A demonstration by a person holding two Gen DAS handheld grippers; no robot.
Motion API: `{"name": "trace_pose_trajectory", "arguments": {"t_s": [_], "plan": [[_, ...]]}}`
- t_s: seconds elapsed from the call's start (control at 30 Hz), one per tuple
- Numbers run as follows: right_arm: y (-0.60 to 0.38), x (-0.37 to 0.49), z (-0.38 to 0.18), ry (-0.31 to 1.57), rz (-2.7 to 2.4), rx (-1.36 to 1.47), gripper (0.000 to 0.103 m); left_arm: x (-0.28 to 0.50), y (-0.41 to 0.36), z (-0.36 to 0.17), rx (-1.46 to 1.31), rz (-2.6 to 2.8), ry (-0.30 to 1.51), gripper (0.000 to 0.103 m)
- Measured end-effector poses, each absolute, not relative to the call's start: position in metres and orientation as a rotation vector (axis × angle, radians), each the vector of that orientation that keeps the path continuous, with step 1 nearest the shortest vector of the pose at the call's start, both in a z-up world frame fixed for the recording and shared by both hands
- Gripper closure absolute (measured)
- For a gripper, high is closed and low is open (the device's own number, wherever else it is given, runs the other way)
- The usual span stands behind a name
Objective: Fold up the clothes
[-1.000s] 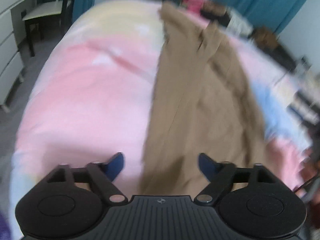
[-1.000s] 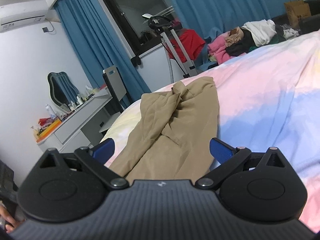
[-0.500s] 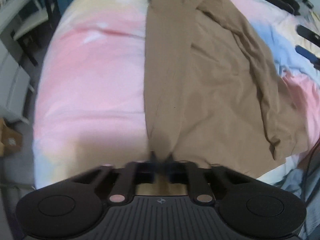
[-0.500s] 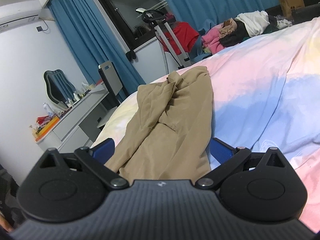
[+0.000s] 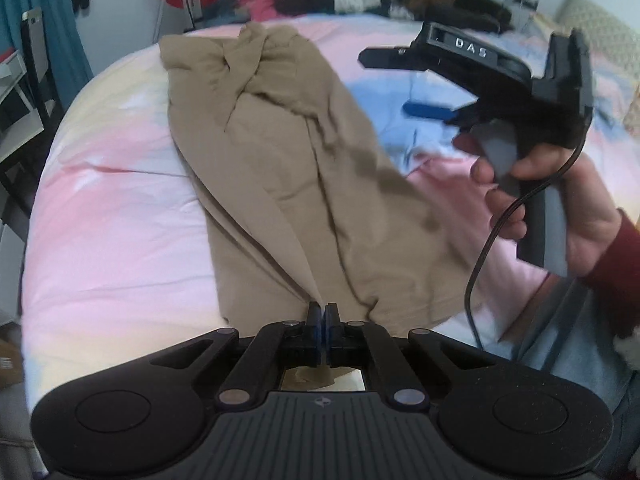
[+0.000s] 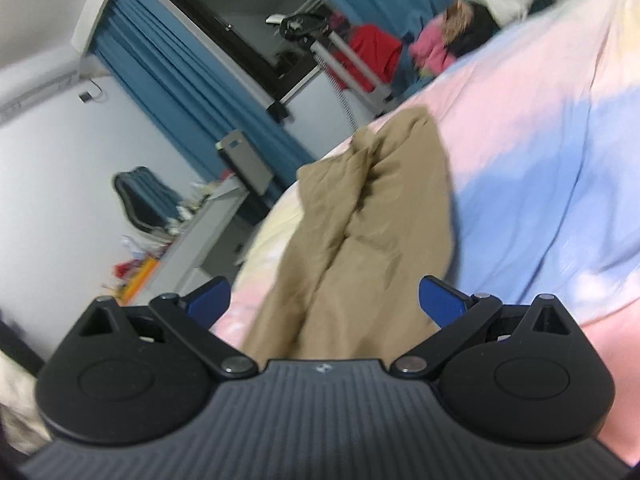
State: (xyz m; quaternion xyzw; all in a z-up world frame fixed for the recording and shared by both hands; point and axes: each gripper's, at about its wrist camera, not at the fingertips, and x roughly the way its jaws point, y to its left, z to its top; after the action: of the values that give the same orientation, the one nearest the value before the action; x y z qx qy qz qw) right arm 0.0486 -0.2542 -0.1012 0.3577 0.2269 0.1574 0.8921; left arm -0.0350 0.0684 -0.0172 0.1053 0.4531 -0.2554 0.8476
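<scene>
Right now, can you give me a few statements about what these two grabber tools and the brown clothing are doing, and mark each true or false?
1. The left gripper is shut on the tan garment. True.
2. The right gripper is clamped on the garment too. False: its jaws stand wide open, holding nothing.
3. The garment lies on a pastel bedsheet. True.
4. The garment is already folded into a neat square. False: it lies long and rumpled.
5. A hand in a dark red sleeve holds the right gripper. True.
</scene>
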Motion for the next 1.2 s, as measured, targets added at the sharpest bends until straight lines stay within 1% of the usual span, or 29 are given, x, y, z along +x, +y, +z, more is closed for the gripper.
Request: {"name": "trace_pose_trajectory", "arguments": {"t_s": [0.13,0.17,0.2,0.3,0.33,0.37,0.5,0.57,0.63,0.8,0.93,0.97,1.0,1.07,1.2], "plan": [[-0.249,0.053,-0.105,0.479,0.421,0.817,0.004,-0.042,0.092,-0.015,0.052,-0.56,0.876,0.102],[-0.246,0.057,-0.106,0.49,0.434,0.831,0.012,-0.044,0.098,-0.014,0.002,-0.565,0.856,0.102],[-0.243,0.06,-0.106,0.5,0.447,0.845,0.028,-0.045,0.104,-0.016,-0.047,-0.571,0.843,0.102],[-0.234,0.071,-0.108,0.533,0.486,0.888,0.038,-0.048,0.118,-0.019,-0.168,-0.589,0.79,0.102],[-0.231,0.074,-0.109,0.544,0.499,0.902,0.045,-0.05,0.121,-0.018,-0.189,-0.598,0.766,0.102],[-0.228,0.078,-0.11,0.555,0.511,0.915,0.049,-0.052,0.124,-0.016,-0.211,-0.607,0.743,0.102],[-0.205,0.111,-0.115,0.618,0.489,0.901,0.05,-0.054,0.135,-0.018,-0.271,-0.638,0.685,0.102],[-0.193,0.128,-0.119,0.648,0.473,0.892,0.047,-0.052,0.145,-0.02,-0.34,-0.655,0.672,0.102],[-0.186,0.141,-0.124,0.652,0.448,0.889,0.045,-0.05,0.153,-0.024,-0.387,-0.671,0.667,0.102],[-0.168,0.173,-0.135,0.664,0.386,0.882,0.045,-0.049,0.171,-0.033,-0.465,-0.733,0.662,0.102],[-0.154,0.199,-0.144,0.673,0.337,0.877,0.046,-0.044,0.183,-0.039,-0.514,-0.761,0.659,0.102],[-0.15,0.206,-0.147,0.675,0.325,0.875,0.051,-0.043,0.184,-0.04,-0.511,-0.766,0.662,0.102],[-0.147,0.212,-0.149,0.678,0.312,0.874,0.071,-0.043,0.183,-0.041,-0.5,-0.77,0.665,0.102],[-0.14,0.224,-0.153,0.681,0.288,0.868,0.095,-0.043,0.18,-0.042,-0.473,-0.778,0.671,0.102],[-0.145,0.222,-0.141,0.67,0.265,0.757,0.097,-0.041,0.162,-0.047,-0.403,-0.793,0.706,0.102]]}}
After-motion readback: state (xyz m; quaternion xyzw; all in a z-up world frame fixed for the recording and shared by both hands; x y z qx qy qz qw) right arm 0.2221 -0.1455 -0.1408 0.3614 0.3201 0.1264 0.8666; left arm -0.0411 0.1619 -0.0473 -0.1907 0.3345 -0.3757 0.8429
